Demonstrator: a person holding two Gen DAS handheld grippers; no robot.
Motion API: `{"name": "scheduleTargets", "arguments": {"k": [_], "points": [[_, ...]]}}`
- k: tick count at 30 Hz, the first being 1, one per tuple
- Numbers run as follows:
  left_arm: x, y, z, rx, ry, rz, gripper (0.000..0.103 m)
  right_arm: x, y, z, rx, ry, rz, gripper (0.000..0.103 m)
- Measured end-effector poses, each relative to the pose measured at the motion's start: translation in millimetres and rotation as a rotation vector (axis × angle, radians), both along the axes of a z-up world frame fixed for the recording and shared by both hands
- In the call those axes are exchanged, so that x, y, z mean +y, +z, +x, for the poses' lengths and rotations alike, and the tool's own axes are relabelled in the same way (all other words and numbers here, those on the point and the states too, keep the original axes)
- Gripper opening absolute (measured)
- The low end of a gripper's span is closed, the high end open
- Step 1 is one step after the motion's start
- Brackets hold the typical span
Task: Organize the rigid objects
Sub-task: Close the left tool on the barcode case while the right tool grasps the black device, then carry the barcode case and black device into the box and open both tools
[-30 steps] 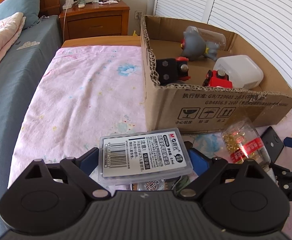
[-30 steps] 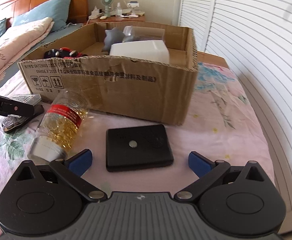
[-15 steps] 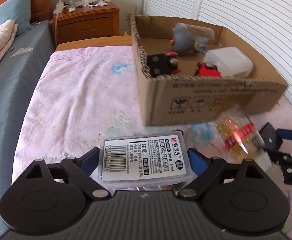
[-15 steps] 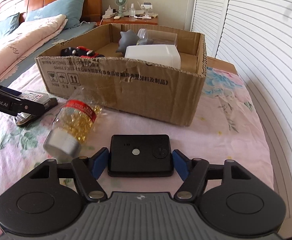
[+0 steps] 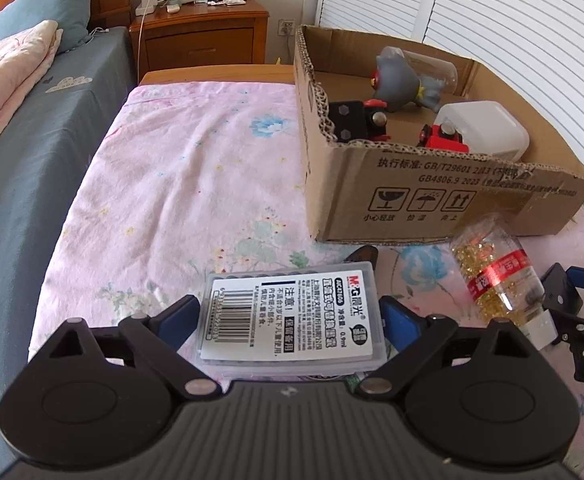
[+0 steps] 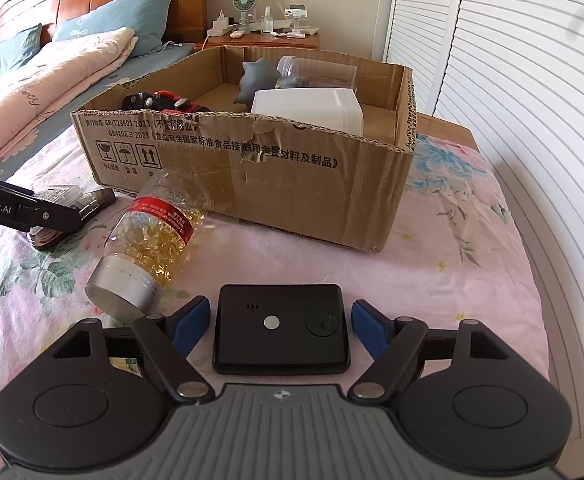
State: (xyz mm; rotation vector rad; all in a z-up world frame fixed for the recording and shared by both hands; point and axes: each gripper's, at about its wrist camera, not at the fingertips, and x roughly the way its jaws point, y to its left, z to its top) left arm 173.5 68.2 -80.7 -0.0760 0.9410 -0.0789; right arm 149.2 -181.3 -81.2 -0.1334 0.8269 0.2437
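Pink floral bedsheet (image 5: pixel 195 184) covers the bed where the sorting happens, with an open cardboard box (image 5: pixel 432 200) as the collecting place; toy trains, a grey figure and a white container already lie inside. The left gripper (image 5: pixel 289 316) has its jaws clamped on a clear labelled refill case (image 5: pixel 292 320), lifted off the sheet, probably bound for the box. The right gripper (image 6: pixel 279 320) straddles a flat black device (image 6: pixel 281 328) lying on the sheet, jaws apart, just beside its edges. A capsule bottle (image 6: pixel 151 240) lies on its side against the box.
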Motion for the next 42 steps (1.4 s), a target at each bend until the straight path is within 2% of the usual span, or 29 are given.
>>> {"name": "scheduleTargets", "arguments": {"k": [3,13,16,20,25,30,33,40,41,42], "points": [[-1.9,1.8,-0.3,-0.002,-0.016,0.018,0.09,0.9,1.8,-0.8,0.001,0.002,-0.002,0.074],[-7.0,29.4,-8.7,-0.023,-0.135,0.099,0.09,-4.3,20.4,-4.1,0.023,0.047,-0.009,0.074],[-10.5,41.5,-12.7,-0.044,-0.177,0.121,0.09,-4.1,32.7,-7.6,0.005,0.077,-0.028,0.074],[-12.4,59.5,-14.8,-0.074,-0.214,0.111,0.09,-3.6,52.9,-11.1,-0.032,0.107,-0.047,0.074],[-16.9,81.9,-10.7,-0.128,-0.251,0.114,0.09,-5.7,83.3,-7.8,-0.093,0.126,-0.029,0.074],[-25.1,100.3,1.8,-0.182,-0.276,0.129,0.09,-7.5,107.9,10.5,-0.157,0.115,-0.002,0.074],[-30.4,109.7,14.8,-0.21,-0.288,0.126,0.09,-8.2,114.1,28.2,-0.163,0.097,0.016,0.074],[-45.5,118.7,59.0,-0.241,-0.296,0.154,0.09,-5.8,100.2,63.5,-0.121,0.028,0.009,0.074],[-47.7,119.1,65.8,-0.241,-0.296,0.156,0.09,-5.4,97.1,64.4,-0.118,0.014,0.011,0.079],[-49.4,119.2,72.0,-0.24,-0.295,0.156,0.09,-5.6,95.2,64.5,-0.116,0.001,0.017,0.09]]}}
